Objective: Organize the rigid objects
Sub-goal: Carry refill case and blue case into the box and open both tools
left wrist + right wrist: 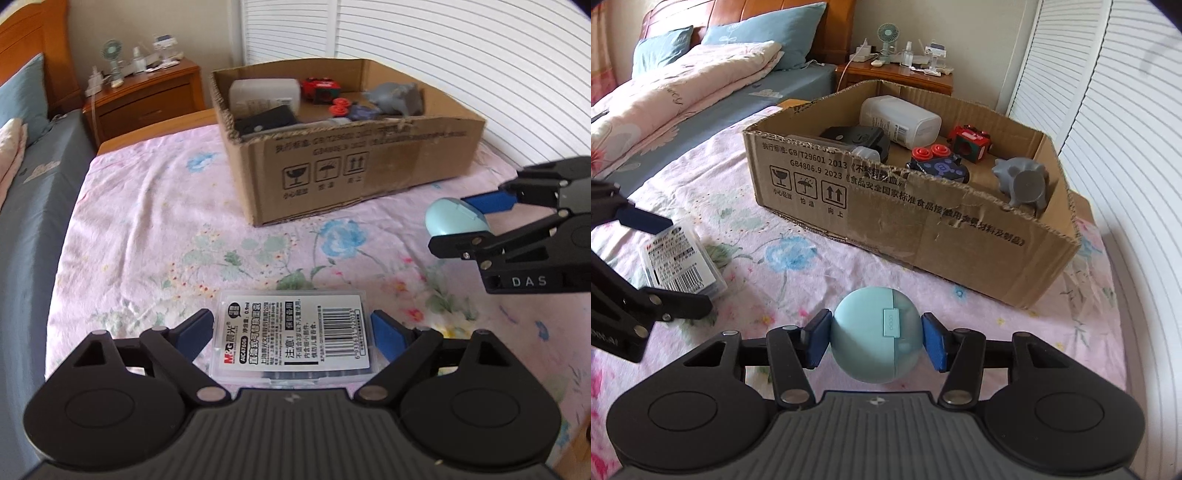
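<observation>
A clear plastic refill case [291, 347] with a barcode label lies on the floral bedsheet. My left gripper [291, 326] straddles it, its blue pads [386, 338] touching the case's two long sides. The same case [683, 264] and gripper show at the left edge of the right wrist view. My right gripper [873, 338] is shut on a round pale-blue earbud case [862, 325], held just above the sheet. That earbud case [452, 218] and right gripper [476, 225] appear at the right of the left wrist view. An open cardboard box [923, 229] stands beyond both.
The box [354, 155] holds a white container [901, 120], a black device [855, 138], a red cube [969, 142], a grey toy [1023, 181] and a red-buttoned gadget [936, 162]. Pillows and a quilt [683, 85] lie left, a nightstand [897, 72] behind, louvred doors [1126, 129] right.
</observation>
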The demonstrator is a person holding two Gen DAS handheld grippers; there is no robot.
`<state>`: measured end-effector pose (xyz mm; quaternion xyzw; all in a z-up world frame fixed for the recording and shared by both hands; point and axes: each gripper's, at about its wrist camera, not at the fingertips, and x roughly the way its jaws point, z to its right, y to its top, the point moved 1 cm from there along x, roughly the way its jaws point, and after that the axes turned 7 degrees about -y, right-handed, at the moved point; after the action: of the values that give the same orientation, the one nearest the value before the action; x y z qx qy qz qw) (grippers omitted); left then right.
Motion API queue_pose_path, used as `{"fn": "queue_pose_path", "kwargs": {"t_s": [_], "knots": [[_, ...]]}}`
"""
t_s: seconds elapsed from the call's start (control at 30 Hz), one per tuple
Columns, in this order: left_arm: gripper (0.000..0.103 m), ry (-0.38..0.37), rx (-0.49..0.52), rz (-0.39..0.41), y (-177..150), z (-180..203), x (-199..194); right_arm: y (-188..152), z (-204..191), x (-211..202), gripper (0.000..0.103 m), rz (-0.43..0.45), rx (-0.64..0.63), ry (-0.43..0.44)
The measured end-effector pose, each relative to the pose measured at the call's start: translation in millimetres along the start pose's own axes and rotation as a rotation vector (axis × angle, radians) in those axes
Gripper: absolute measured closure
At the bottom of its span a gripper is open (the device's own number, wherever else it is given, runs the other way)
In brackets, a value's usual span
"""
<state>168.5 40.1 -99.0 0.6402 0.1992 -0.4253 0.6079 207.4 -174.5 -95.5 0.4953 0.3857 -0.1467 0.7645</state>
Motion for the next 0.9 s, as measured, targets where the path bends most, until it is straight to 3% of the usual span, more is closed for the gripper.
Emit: {"fn": "queue_pose_path", "kwargs": {"t_s": [0.13, 0.27, 0.43, 0.83, 0.87, 0.9], "knots": [[0.013, -0.027, 0.047, -0.003, 9, 1, -14, 2, 5, -16, 0.045, 0.011, -0.023, 0.002], [0.013, -0.001, 0.117, 0.030, 19, 5, -29, 14, 17, -36, 0.045, 0.045, -0.003, 0.017], [0.013, -0.019, 0.126, 0.052, 39, 0, -39, 41, 41, -49, 0.045, 0.114, 0.033, -0.019], [0.013, -0.010, 0.126, 0.117, 101, -1, -32, 90, 84, 11, 0.045, 0.082, 0.182, -0.064], [0.013, -0.014, 0.126, 0.115, 106, -1, -30, 90, 87, 12, 0.040, 0.089, 0.195, -0.071], [0.013, -0.016, 0.124, 0.113, 111, 0, -27, 90, 88, 12, 0.028, 0.089, 0.204, -0.075]]}}
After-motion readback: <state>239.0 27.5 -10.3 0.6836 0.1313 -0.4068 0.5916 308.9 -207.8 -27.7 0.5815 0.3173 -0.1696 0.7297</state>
